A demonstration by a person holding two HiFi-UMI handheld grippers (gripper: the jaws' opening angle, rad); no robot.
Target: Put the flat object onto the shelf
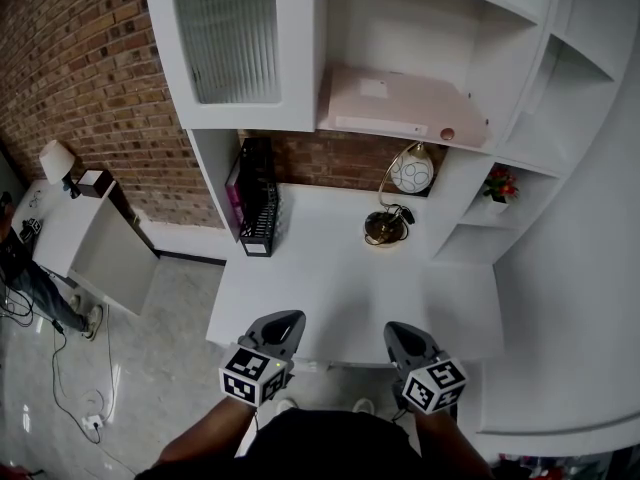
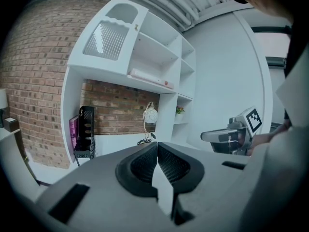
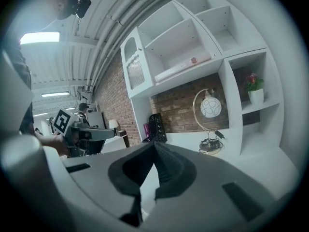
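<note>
Markings: black-and-white square markers on both cubes; pale label on the flat object [image 1: 400, 103], too small to read.
Flat object: pink, lying on the shelf [image 1: 515, 158].
Left gripper [image 1: 283, 326]: clenched, nothing between the jaws.
Right gripper [image 1: 400, 333]: clenched, empty.
Open room: white desk [image 1: 330, 278] ahead of both grippers; file rack [image 1: 258, 213] at left, globe lamp [image 1: 410, 171] at back.
Room: brick wall [image 1: 80, 68], grey floor [image 1: 160, 368].

Soft even light; ceiling lamp [image 3: 39, 37] glares; fisheye edges, black corners.
</note>
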